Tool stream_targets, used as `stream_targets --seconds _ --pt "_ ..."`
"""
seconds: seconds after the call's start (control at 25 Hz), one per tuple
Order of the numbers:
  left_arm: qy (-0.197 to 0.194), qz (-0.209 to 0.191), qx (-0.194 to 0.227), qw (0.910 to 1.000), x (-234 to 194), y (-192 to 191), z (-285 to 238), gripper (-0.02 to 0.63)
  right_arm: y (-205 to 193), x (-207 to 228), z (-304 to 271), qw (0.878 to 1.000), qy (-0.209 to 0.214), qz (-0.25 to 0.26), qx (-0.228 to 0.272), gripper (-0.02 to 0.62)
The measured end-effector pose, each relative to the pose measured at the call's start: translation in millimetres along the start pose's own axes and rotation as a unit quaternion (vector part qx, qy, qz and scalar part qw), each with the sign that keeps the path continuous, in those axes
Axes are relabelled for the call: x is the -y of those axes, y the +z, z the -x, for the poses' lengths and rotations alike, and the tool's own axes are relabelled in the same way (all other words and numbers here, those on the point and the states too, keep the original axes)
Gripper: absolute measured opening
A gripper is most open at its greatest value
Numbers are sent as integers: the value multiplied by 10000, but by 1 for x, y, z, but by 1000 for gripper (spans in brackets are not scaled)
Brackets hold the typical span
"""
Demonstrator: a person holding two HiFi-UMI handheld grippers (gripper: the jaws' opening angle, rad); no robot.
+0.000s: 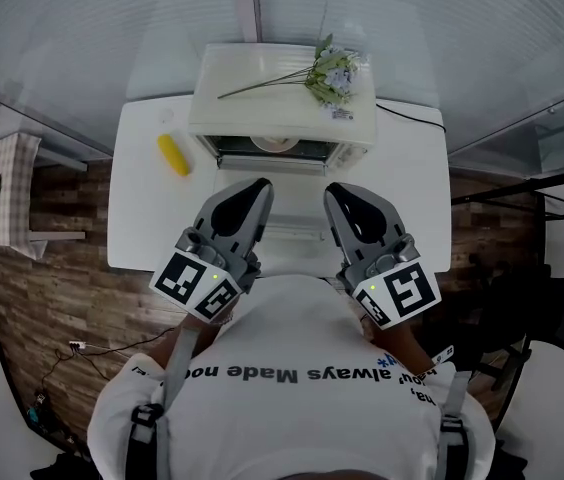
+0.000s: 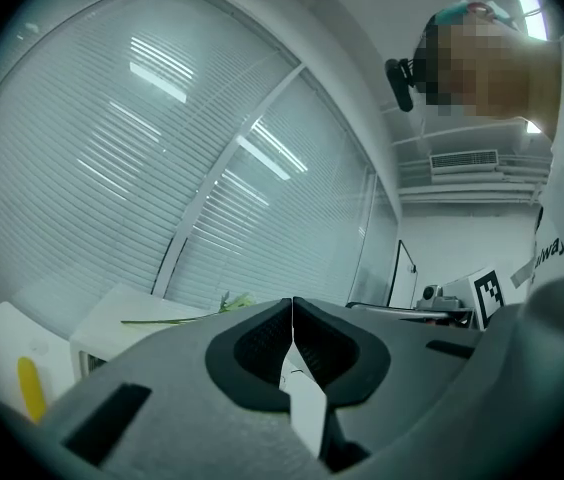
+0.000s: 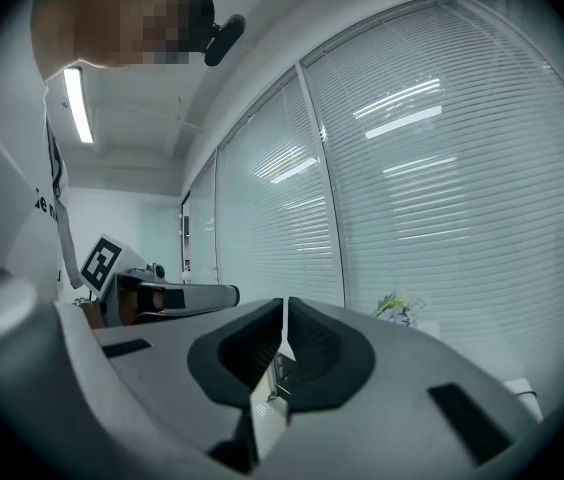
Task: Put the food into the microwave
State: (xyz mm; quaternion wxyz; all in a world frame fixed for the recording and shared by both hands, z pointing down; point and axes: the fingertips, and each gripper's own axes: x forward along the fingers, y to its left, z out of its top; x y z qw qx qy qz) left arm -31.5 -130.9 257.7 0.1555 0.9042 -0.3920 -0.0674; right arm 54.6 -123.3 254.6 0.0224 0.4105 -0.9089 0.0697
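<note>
A white microwave (image 1: pixel 282 93) stands at the back of the white table (image 1: pixel 142 218), its door open downward toward me and a plate (image 1: pixel 276 143) inside. A yellow corn cob (image 1: pixel 173 154) lies on the table left of it, also seen low left in the left gripper view as the corn cob (image 2: pixel 30 388). My left gripper (image 1: pixel 258 186) and right gripper (image 1: pixel 334 192) are held up near my chest, side by side, tips pointing at the microwave. Both are shut with nothing between the jaws, as the left gripper (image 2: pixel 292 303) and right gripper (image 3: pixel 284 303) show in their own views.
A bunch of artificial flowers (image 1: pixel 327 73) lies on top of the microwave. A black cable (image 1: pixel 412 118) runs off its right side. Windows with blinds (image 1: pixel 112 28) stand behind the table. A small checked side table (image 1: pixel 2 193) is at far left on the wooden floor.
</note>
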Motion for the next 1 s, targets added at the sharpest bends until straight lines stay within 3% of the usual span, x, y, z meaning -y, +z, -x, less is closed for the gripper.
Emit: stream_targets --seconds 0.32,1.0 --pt "100 -17 132 9999 -5 5 -2 12 8 9 7 9995 -265 108 102 21" --pt "79 34 92 9999 -5 7 -3 12 8 13 6 9992 -374 71 126 21"
